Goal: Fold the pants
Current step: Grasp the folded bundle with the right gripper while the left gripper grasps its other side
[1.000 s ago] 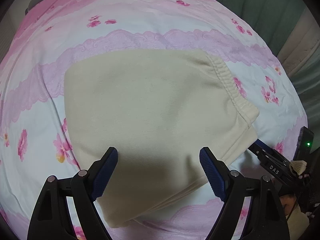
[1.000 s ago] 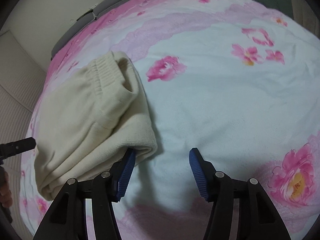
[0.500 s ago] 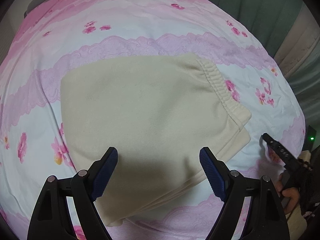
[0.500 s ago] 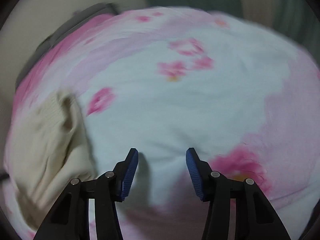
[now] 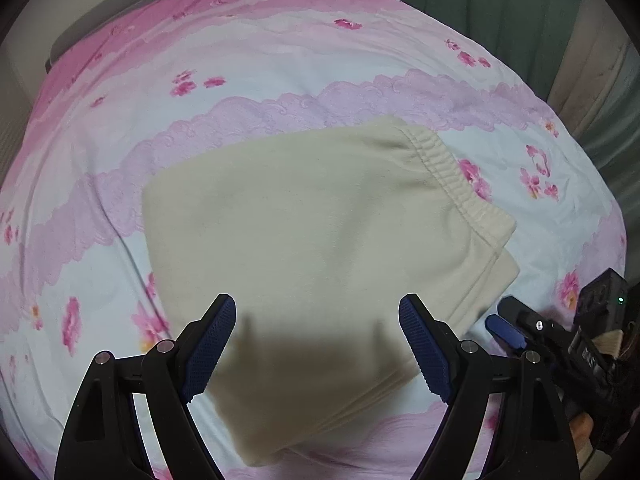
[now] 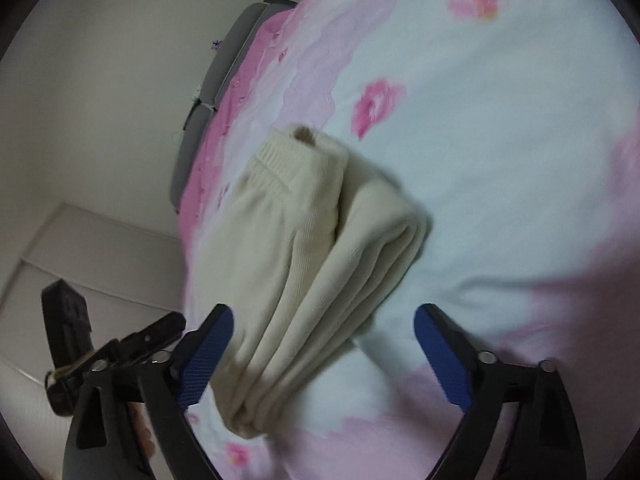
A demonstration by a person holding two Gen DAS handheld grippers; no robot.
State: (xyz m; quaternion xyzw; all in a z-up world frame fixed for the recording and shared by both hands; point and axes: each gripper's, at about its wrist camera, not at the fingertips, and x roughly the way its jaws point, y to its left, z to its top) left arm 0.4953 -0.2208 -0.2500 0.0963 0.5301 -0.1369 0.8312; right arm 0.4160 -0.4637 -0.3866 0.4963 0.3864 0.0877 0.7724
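Cream pants [image 5: 320,240] lie folded into a thick stack on the pink floral bedspread [image 5: 280,60], with the elastic waistband [image 5: 452,168] along their right edge. My left gripper [image 5: 316,344] hovers open above the near part of the stack and casts a shadow on it. In the right wrist view the stacked layers of the pants [image 6: 320,260] show edge-on. My right gripper [image 6: 324,356] is low beside that edge, its jaws opening wide; the near corner of the stack lies between them, and the pads do not press on it. The right gripper [image 5: 516,332] also shows at the left wrist view's right edge.
The grey headboard [image 6: 208,120] and a pale wall stand behind the bed. Green curtains [image 5: 500,8] hang at the far right. A hand [image 5: 580,428] holds the right gripper's handle. The left gripper's body [image 6: 80,344] shows at the lower left of the right wrist view.
My right gripper rolled, swung back toward the folded stack and opened wider, and now the stack's corner lies between its jaws. The left gripper stayed open over the pants.
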